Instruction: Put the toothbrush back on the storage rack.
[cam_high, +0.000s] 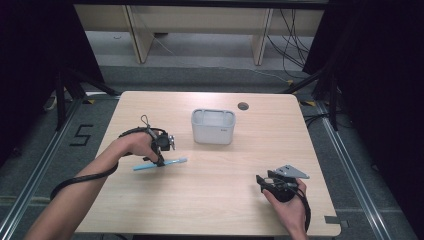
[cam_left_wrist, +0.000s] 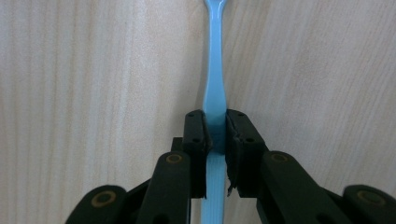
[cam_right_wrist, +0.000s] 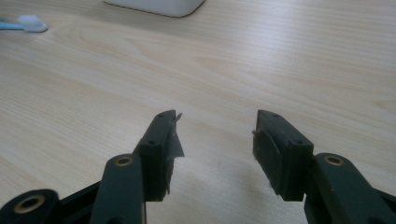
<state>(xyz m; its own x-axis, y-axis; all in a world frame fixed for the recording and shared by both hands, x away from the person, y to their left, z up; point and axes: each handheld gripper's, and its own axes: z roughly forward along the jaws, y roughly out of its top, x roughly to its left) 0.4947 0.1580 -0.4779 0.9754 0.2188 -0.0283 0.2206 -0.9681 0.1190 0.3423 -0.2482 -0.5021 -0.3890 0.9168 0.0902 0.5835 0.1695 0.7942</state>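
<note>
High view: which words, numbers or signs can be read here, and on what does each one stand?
"5": black marking on the grey floor, left of the table.
Small dark print on the front of the grey container: too small and blurred to read.
The blue toothbrush shows no readable text.

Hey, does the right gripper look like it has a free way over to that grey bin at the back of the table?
Probably yes. The right gripper rests open near the table's front right, and bare wood lies between it and the grey bin. The left gripper, shut on the blue toothbrush, sits off to the left, out of that path.
</note>
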